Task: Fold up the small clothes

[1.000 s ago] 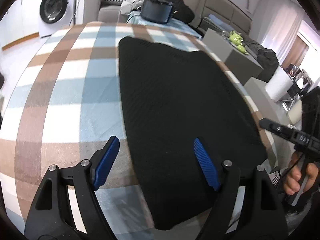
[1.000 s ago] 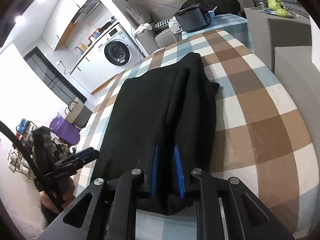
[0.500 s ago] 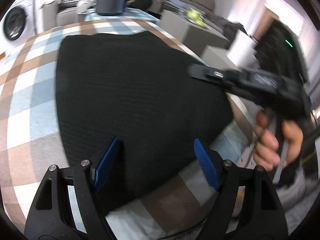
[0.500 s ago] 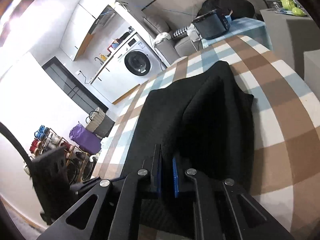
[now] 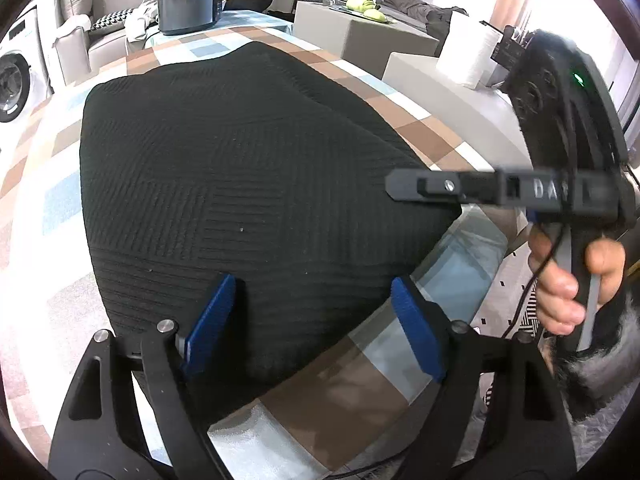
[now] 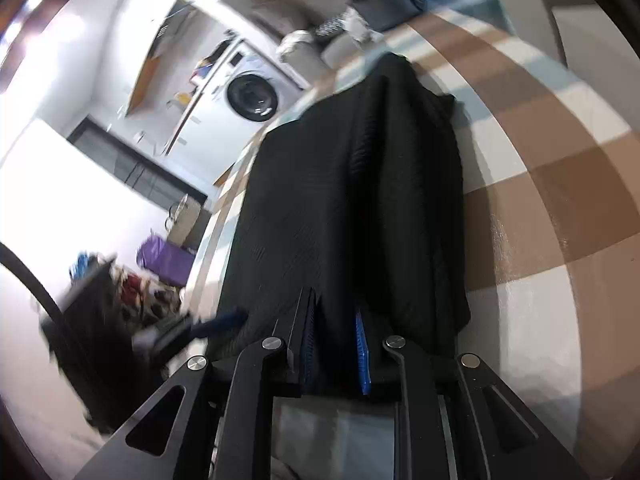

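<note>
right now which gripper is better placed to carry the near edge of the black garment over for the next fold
Right. The right gripper has the black garment bunched between its blue pads, though its jaws are opening. The left gripper is open, hovering over the near corner, gripping nothing.

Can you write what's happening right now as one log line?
task: fold small clothes | black knit garment: on checked tablecloth | left gripper: open over near edge | right gripper: jaws opening, garment fold between them
</note>
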{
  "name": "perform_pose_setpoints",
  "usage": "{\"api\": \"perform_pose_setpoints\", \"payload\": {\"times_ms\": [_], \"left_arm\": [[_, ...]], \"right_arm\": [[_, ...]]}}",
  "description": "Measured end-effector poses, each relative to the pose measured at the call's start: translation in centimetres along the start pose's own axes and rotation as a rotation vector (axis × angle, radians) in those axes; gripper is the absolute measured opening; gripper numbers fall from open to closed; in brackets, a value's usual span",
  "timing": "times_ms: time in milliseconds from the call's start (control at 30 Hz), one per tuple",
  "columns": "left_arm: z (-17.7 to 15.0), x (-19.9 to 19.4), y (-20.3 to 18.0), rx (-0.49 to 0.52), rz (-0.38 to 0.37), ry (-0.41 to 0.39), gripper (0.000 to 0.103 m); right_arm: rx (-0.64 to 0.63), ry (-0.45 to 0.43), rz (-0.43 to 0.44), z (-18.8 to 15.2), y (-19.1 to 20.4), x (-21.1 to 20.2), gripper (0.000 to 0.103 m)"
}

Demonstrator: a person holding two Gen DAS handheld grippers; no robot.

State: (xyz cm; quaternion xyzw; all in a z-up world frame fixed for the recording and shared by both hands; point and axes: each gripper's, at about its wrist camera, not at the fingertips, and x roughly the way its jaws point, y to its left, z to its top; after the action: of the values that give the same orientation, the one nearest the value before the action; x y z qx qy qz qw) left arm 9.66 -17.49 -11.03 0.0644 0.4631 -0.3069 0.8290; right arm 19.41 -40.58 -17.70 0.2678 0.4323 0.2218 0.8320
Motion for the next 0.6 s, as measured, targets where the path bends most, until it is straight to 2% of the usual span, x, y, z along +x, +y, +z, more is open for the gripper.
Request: {"api": "perform_pose_setpoints", "payload": {"times_ms": [67, 100, 267, 500, 567, 600], "left_arm": [[0.1, 0.0, 0.0, 0.001, -0.001, 0.001, 0.079], [0.1, 0.0, 0.0, -0.002, -0.003, 0.003, 0.079], [-0.2, -1.0, 0.1, 0.018, -0.016, 0.010, 0.079], [0.2, -0.8, -0.7, 0.049, 0.055, 0.006, 0.079], [0.8, -1.6, -0.6, 0.043, 0.047, -0.042, 0.074], [1.2, -1.9, -0.6, 0.040, 0.040, -0.064, 0.060]], "right_arm": [[-0.043, -0.016, -0.021, -0.3, 0.3, 0.0, 0.015], [-0.043, -0.021, -0.016, -0.2, 0.4, 0.1, 0.008], [-0.010, -0.104, 0.137, 1.5, 1.4, -1.9, 0.006], [0.044, -0.087, 0.160, 2.5, 1.7, -1.5, 0.006], [0.050, -0.102, 0.155, 2.5, 1.8, -1.9, 0.006], [0.056, -0.104, 0.161, 2.3, 1.9, -2.3, 0.006]]}}
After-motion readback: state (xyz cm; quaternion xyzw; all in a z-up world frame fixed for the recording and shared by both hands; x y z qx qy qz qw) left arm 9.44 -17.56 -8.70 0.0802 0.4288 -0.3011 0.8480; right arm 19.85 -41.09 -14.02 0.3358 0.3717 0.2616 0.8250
